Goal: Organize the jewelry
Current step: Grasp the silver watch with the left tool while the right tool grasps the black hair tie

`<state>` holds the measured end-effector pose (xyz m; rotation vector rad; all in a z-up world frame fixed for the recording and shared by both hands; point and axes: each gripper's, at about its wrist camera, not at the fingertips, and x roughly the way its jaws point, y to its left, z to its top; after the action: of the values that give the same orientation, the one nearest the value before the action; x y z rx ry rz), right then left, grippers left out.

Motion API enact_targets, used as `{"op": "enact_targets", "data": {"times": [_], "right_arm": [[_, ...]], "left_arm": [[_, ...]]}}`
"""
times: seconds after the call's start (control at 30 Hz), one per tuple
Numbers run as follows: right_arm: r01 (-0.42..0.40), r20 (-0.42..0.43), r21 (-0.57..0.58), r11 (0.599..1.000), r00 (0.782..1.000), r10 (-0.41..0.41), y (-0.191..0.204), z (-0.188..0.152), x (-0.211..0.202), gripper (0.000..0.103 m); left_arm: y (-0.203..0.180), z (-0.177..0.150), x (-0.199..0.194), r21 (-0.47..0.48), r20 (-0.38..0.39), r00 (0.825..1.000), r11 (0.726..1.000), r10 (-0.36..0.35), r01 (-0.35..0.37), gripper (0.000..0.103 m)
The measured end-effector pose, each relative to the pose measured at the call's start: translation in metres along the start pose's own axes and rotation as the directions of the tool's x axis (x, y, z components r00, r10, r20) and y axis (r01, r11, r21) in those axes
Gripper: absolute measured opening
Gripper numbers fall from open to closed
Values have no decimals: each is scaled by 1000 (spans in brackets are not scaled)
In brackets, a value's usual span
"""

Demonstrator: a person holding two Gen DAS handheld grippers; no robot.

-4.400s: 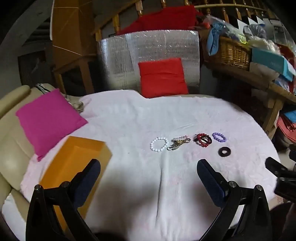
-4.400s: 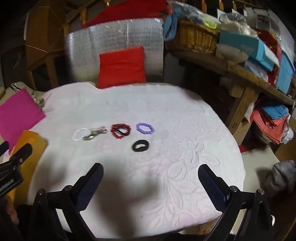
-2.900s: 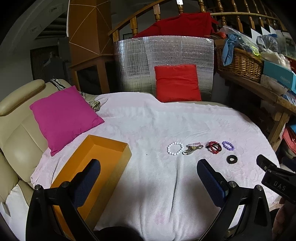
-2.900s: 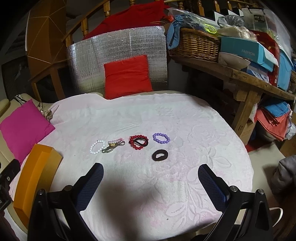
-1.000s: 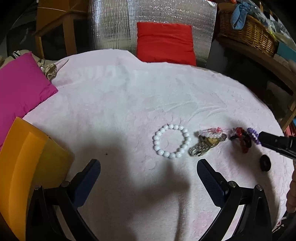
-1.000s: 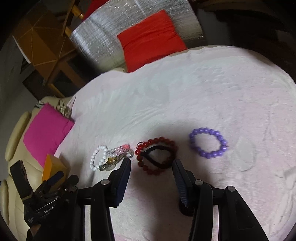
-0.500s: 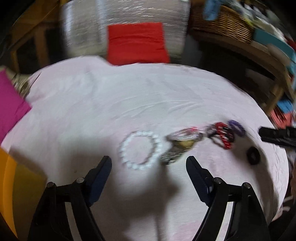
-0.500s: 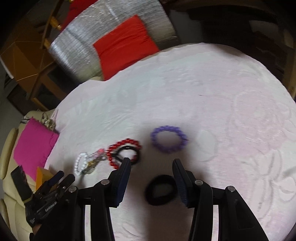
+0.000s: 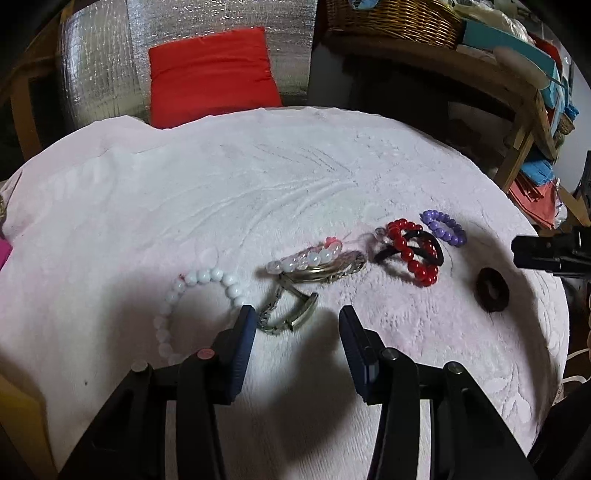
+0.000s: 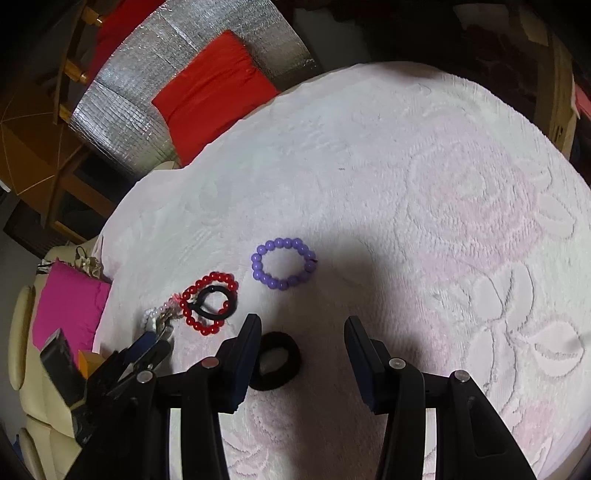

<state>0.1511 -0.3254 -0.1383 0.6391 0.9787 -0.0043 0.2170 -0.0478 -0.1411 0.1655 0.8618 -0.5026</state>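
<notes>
Change since earlier frames: both grippers have dropped close to the jewelry and their fingers, spread wide a few seconds ago, now stand at a narrower gap
Left gripper (image 9: 294,318): part open, empty, low over the surface, fingers either side of the metal watch's clasp end
Right gripper (image 10: 300,327): part open, empty, its left finger (image 10: 246,347) overlapping the edge of the black scrunchie; whether it touches cannot be told
Surface (image 9: 258,177): round, covered in pale pink embossed cloth
White bead bracelet (image 9: 192,295): leftmost of the row, partly behind the left gripper's left finger
Metal watch (image 9: 306,284): just right of the white bracelet, band folded open
Pink-and-clear bead bracelet (image 9: 310,254): lying on the watch's far edge
Red bead bracelet (image 9: 412,247): right of the watch
Black hair tie (image 9: 417,251): thin loop, threaded across the red bracelet
Purple bead bracelet (image 10: 283,263): apart from the red one, ahead of the right gripper
Black scrunchie (image 10: 277,360): nearest the surface edge, well apart from the row
Orange box (image 9: 14,417): only a corner shows, at the left edge
Red cushion (image 9: 210,74): beyond the surface, against a silver foil panel (image 9: 99,59)
Pink cushion (image 10: 68,306): on a cream sofa, left of the surface
Wicker basket (image 9: 391,14): on a wooden shelf, upper right
</notes>
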Motion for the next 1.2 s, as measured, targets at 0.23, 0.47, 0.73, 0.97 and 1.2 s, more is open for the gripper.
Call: {"op": "enact_targets", "data": {"times": [0.23,0.47,0.73,0.97,1.2], "right_arm": [[-10,-41,-47,999,999,8,13,-8,9,51],[22,-69,-70,997,997,-26,20,-12,21,51],[22,-64,-57,998,998,-25,17,-10,19,51],[29,-65,-99,995,997,-35,17,-11,19,51],[140,-16,-238,961,989,-148,35,-23,26,22]], "left_arm": [[2,3,0,-38,12,998,997,-59,60,48],[-1,2,-1,-54,14,989,988,-144,145,22],[-3,2,6,-91,-52,987,985,-154,149,22],[-26,-1,11,-27,-21,997,997,-73,72,40],[-14,-2,8,-97,-15,992,988,-123,121,14]]}}
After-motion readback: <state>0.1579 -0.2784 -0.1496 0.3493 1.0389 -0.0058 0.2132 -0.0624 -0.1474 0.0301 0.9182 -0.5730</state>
